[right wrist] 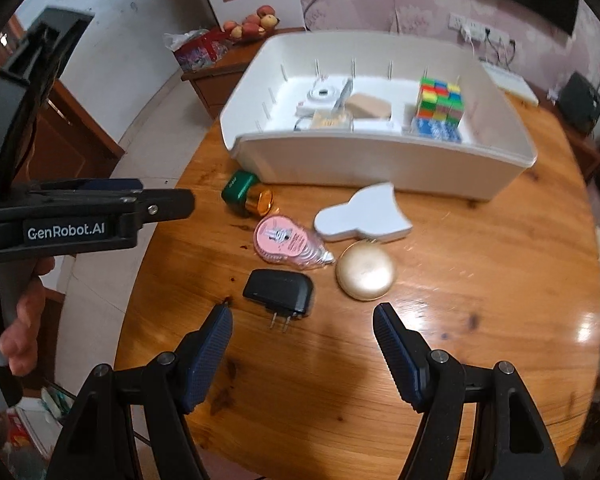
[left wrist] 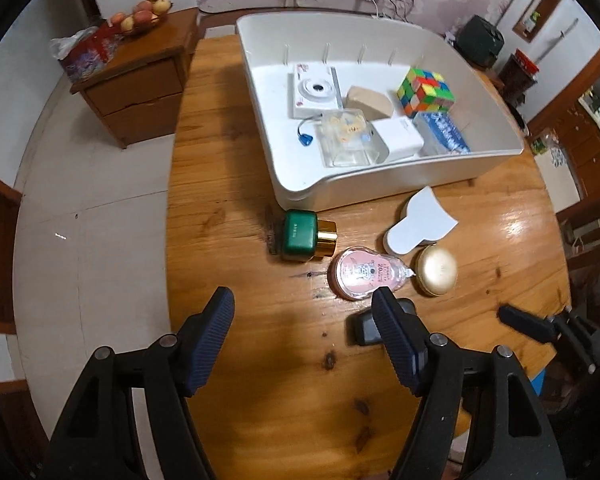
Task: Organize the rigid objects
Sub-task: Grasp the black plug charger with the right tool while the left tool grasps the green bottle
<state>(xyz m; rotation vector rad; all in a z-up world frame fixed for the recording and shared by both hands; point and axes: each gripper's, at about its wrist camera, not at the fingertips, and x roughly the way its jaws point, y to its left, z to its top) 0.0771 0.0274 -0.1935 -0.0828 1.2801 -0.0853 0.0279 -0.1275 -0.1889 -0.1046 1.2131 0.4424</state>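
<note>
Here, the count and the poses, line by line.
Loose things on the table [right wrist: 480, 280]: five are lying ahead of the grippers: one green jar [right wrist: 246, 196] with a gold cap, one pink tape dispenser [right wrist: 288, 244], one white flat piece [right wrist: 364, 216], one gold round case [right wrist: 366, 272], one black plug adapter [right wrist: 280, 290].
White bin [right wrist: 380, 168]: one, sitting beyond the loose things.
Inside the bin: one colour cube [left wrist: 426, 90], one white camera [left wrist: 316, 90], one tan wedge [left wrist: 370, 100], one clear box [left wrist: 348, 136], one white box [left wrist: 398, 136], one blue packet [left wrist: 444, 132].
Left gripper [left wrist: 302, 300]: tilting steeply down over bare wood, jaws standing apart with nothing between them; the dispenser is lying just past its right finger, and the adapter is partly hiding behind that finger.
Right gripper [right wrist: 302, 318]: also tilting steeply down, jaws apart and gripping nothing; the adapter is lying just ahead of the gap, toward its left finger.
Hand [right wrist: 24, 320]: one is showing, wrapping the left gripper's handle, seen from the right wrist view.
</note>
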